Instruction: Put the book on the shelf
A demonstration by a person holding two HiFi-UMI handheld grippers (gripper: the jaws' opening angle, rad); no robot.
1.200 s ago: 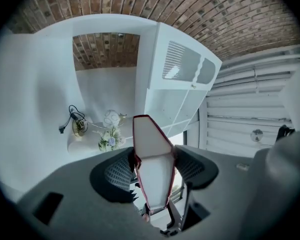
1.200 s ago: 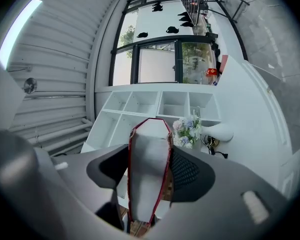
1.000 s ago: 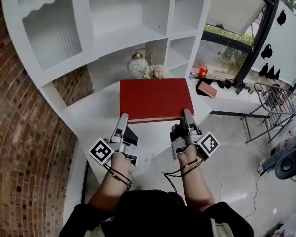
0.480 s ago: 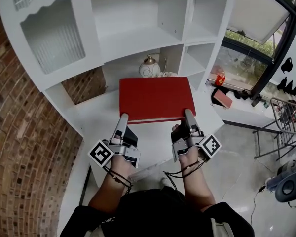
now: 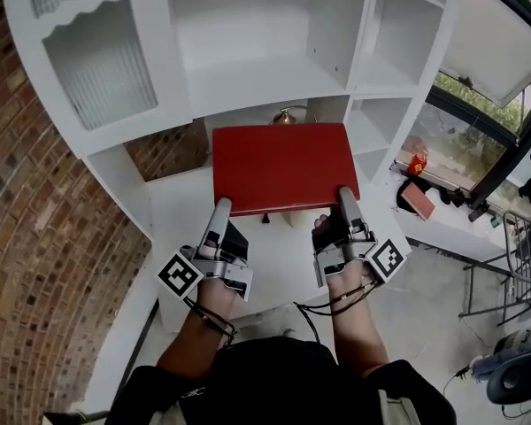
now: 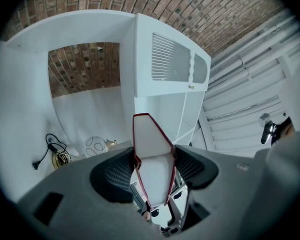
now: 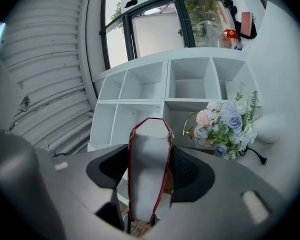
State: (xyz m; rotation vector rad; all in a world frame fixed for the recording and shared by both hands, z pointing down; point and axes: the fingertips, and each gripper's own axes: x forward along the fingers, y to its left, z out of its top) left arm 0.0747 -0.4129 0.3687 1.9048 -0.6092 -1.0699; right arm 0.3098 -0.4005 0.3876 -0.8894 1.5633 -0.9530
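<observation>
1. Seen from above, a person holds a red hardback book (image 5: 281,166) flat and level in the middle of the frame, clear of the white worktop (image 5: 179,224) below it.
2. The left tool (image 5: 221,207) is clamped on the book's near left corner and the right tool (image 5: 346,197) on its near right corner. In each tool's own view, the pale page edge, trimmed in red cover, sits pinched between the dark pads.
3. The book's long axis runs left to right across the frame. The gripped long edge is nearest the person and the free long edge points away.
4. The white shelf (image 5: 257,85) stands straight beyond that free edge, in the upper half of the frame. Its wide open bay sits higher than the book.
5. Both tools lie equally near the shelf, so neither hand leads. The coming move likely calls for a lift and a push forward, free edge first.
6. A gold-handled ornament (image 5: 288,113) peeks out just behind the book's far edge, with flowers (image 7: 227,126) near it. Either could be brushed if the book travels low.
7. A brick wall (image 5: 35,237) fills the left of the frame.
</observation>
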